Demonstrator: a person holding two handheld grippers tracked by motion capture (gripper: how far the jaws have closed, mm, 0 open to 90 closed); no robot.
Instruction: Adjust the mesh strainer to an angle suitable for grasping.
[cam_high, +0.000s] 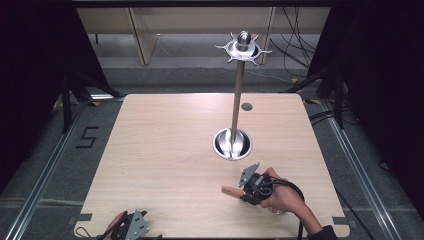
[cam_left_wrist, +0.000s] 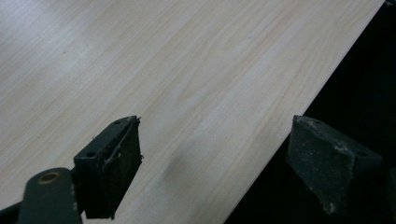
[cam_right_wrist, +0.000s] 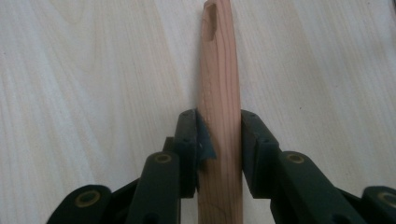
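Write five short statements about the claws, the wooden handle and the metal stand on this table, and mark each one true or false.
1. The right claw is shut on the wooden handle. True.
2. The left claw grips a spoon. False: its jaws stand open with nothing between them.
3. The metal stand lies flat on the table. False: it stands upright, its pole rising from a round base.
4. The wooden handle has a slot near its far tip. True.
5. The left claw is near the table's edge. True.
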